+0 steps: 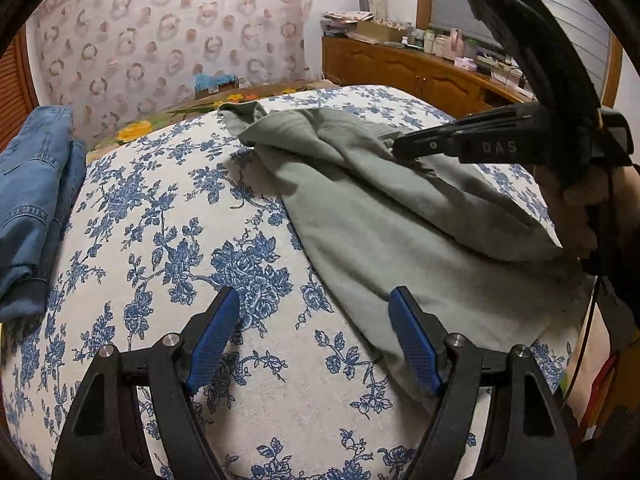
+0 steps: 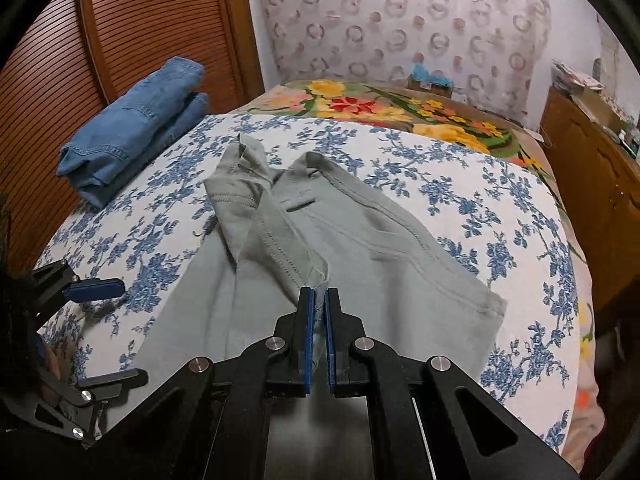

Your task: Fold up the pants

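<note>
The letters "DAS" are showing on the side of the right claw (image 1: 400, 148) in the left wrist view, in pale raised lettering on black. That right claw (image 2: 318, 300) is pinching a seamed edge of the grey-green pants (image 2: 320, 248) between its blue pads, pressed together on the cloth and lifting it into a fold. The left claw (image 1: 314, 312) is hanging spread wide, holding nothing, with the pants (image 1: 400, 232) lying just ahead of its right finger and beyond. The pants are lying rumpled on the bed (image 1: 180, 200) with its blue floral cover, a slit pocket and stitched seams showing. Folded blue jeans (image 2: 132, 128) are lying far left of the right claw.
</note>
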A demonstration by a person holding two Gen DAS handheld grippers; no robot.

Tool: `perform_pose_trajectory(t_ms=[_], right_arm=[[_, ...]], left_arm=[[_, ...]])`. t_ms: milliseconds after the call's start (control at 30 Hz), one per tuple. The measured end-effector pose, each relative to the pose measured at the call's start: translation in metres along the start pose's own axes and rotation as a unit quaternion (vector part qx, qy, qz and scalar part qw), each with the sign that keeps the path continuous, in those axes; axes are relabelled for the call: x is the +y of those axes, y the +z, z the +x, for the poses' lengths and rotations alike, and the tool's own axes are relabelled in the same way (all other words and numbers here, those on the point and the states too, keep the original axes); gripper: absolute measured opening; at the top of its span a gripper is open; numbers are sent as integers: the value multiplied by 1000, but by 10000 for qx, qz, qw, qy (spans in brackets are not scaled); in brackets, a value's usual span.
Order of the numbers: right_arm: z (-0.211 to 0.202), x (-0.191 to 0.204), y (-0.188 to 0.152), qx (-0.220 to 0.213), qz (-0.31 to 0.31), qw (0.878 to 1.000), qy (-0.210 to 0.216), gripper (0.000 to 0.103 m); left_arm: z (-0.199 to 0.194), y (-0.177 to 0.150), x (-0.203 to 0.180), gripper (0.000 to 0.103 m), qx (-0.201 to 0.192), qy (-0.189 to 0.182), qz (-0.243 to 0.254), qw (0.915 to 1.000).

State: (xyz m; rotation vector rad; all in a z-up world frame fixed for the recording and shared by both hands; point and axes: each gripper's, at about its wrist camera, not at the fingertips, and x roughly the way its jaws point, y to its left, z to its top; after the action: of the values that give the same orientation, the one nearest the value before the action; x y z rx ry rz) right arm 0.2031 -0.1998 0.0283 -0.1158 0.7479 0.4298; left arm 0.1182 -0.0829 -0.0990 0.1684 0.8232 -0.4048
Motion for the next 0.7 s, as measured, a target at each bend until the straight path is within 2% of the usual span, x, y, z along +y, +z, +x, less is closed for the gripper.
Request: perform_pose_trajectory(t_ms=[233,700], right_arm=[[-10,-14,7,-154,-2,9994,-299,5],[-6,-55,14,-152,361,9957,-837,5]], left_arm=[[6,-1,0,78,159,-86,-113,9998],[5,-2,0,78,148,-71,-120,9998]])
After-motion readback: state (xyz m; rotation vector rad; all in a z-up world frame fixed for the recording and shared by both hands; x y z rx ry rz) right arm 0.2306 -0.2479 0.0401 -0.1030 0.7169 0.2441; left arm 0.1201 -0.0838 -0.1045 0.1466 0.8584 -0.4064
